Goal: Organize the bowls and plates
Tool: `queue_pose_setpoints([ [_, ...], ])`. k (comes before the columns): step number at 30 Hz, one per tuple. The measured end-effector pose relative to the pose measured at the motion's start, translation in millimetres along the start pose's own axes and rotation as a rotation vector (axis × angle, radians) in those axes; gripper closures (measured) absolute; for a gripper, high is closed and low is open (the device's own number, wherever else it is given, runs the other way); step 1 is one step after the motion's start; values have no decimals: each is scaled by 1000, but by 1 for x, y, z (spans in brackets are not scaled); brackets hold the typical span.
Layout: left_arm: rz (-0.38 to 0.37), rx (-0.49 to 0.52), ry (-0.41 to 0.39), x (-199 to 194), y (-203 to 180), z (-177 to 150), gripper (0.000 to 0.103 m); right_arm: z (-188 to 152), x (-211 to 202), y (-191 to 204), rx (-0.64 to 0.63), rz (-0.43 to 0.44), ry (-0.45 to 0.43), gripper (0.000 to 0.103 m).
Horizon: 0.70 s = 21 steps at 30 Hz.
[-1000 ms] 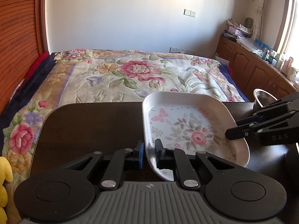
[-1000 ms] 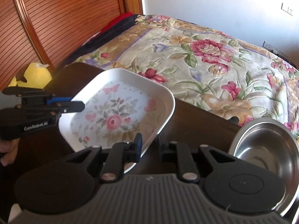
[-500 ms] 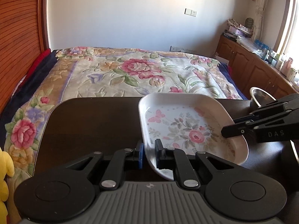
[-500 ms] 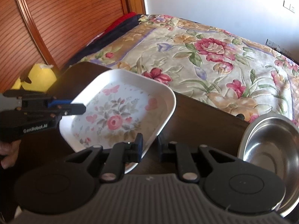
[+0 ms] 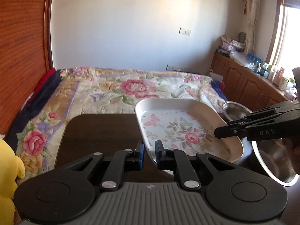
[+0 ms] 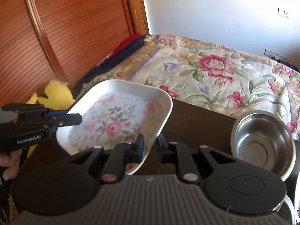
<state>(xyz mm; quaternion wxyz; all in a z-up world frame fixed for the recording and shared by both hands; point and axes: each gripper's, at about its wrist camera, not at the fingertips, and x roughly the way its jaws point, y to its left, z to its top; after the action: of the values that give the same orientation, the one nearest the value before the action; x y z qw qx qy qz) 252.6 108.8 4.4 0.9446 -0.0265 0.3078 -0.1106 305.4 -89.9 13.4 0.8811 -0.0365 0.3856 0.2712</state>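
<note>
Claws grip a floral tray (image 5: 180, 129) from two sides above a dark desk (image 5: 101, 131) at the foot of a bed (image 5: 120, 91) with a flowered quilt. In the left wrist view the left claw (image 5: 149, 152), at 6 o'clock, is clamped on the tray's near rim, while the right claw (image 5: 224, 132) comes in from 3 o'clock and is pinched on the rim at the tray's right side. The right wrist view shows the same hold turned about: the right claw (image 6: 151, 146) at 6 o'clock is clamped on the near edge, and the left claw (image 6: 75, 119) bites the rim from 9 o'clock, with part of a hand (image 6: 9, 165) showing behind it. The tray appears lifted clear of the desk and is tipped slightly. A steel bowl (image 6: 262, 142) stands on the desk at 3 o'clock of the tray, apart from it. A second steel rim (image 5: 275, 165) shows at the left view's 4 o'clock, under the right claw. A yellow plush toy (image 6: 52, 93) lies off the desk's edge at 9 o'clock, against a wooden wardrobe (image 6: 56, 28).
</note>
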Motion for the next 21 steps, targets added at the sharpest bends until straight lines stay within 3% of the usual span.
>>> queue_pose_setpoints([
  [13,4,18,-65,-72,-36,-36,89,-40,-65,22,-21,17,-85,86],
  [21,0,22,-74,-96,-49,-67,89,-70,-81,31,-32,19,-100,86],
])
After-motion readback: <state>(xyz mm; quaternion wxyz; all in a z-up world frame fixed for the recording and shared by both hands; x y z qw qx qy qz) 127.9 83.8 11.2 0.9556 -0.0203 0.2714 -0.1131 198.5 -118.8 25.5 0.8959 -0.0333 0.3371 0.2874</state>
